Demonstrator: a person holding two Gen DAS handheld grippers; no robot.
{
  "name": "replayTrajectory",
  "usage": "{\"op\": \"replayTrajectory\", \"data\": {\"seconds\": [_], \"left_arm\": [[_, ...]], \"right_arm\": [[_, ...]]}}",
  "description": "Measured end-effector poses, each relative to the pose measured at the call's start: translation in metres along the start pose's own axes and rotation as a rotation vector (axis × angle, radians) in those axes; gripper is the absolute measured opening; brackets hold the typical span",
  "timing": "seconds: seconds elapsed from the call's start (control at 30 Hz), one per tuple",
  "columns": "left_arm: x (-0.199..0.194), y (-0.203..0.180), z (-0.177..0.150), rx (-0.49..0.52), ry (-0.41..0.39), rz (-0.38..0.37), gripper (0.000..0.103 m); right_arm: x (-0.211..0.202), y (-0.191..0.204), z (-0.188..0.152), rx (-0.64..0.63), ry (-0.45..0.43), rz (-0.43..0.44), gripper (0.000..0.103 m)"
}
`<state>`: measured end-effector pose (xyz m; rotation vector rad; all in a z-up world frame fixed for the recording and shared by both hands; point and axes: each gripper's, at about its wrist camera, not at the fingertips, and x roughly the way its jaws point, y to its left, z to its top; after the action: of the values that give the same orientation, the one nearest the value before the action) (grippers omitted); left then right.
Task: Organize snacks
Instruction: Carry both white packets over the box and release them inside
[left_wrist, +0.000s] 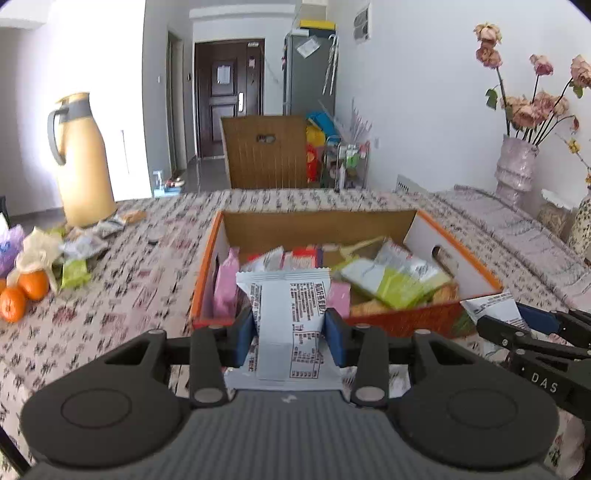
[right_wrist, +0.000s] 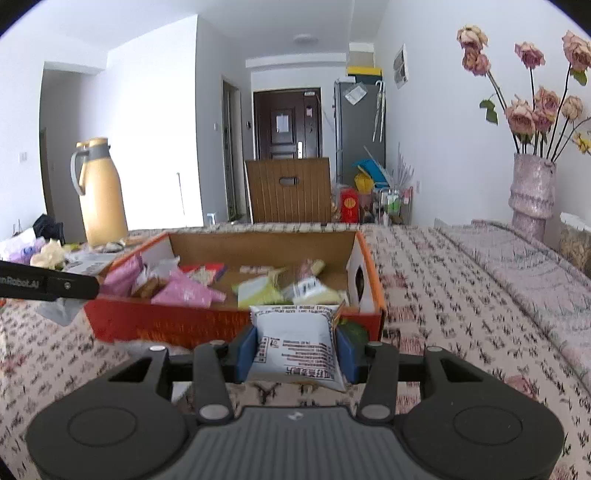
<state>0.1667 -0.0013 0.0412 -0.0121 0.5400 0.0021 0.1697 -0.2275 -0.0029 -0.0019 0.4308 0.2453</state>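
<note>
Left gripper (left_wrist: 290, 328): blue pads pinching a white snack packet (left_wrist: 286, 317) by its long sides, packet upright, pressed in slightly at the waist. Crimped zigzag seam along the top edge, a lengthwise back seam down the middle, dense dark-red print in columns on both sides, text too small to read. Held in front of the near orange wall of the cardboard box (left_wrist: 476, 266), top of the packet overlapping the view of the box interior. Right gripper (right_wrist: 293, 354): blue pads squeezing a 2nd white packet (right_wrist: 295, 345), puffier, pillow-shaped, crimped top edge, dark-red print running upside down. Held just before the near wall of the same box, above the flowered tablecloth (right_wrist: 461, 314). Inside the box: a loose heap of pink, lime-green, red and white wrappers on the brown cardboard floor. More wrappers and 3 oranges (left_wrist: 22, 293) lying on the cloth to the left, near a yellow jug (left_wrist: 86, 162) with a grey handle. Pink vase (right_wrist: 532, 195) of dried roses standing at the far right.
</note>
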Motion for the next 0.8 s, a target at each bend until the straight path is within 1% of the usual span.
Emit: {"op": "replayTrajectory", "data": {"seconds": [0.1,0.23,0.5,0.67,0.8], "left_arm": [[0.004,-0.005,0.011,0.008,-0.029,0.001,0.041],[0.014,-0.011,0.024,0.017,-0.044,0.008,0.041],[0.039,-0.018,0.048,0.028,-0.066,0.027,0.041],[0.061,-0.017,0.062,0.018,-0.071,0.04,0.041],[0.08,-0.015,0.065,0.005,-0.069,0.051,0.041]], "right_arm": [[0.002,-0.001,0.011,0.006,-0.025,-0.003,0.045],[0.012,-0.001,0.026,0.009,-0.05,-0.009,0.045],[0.044,-0.003,0.058,0.014,-0.073,-0.028,0.045],[0.07,-0.002,0.073,0.014,-0.071,-0.042,0.045],[0.095,-0.005,0.077,0.031,-0.057,-0.054,0.045]]}}
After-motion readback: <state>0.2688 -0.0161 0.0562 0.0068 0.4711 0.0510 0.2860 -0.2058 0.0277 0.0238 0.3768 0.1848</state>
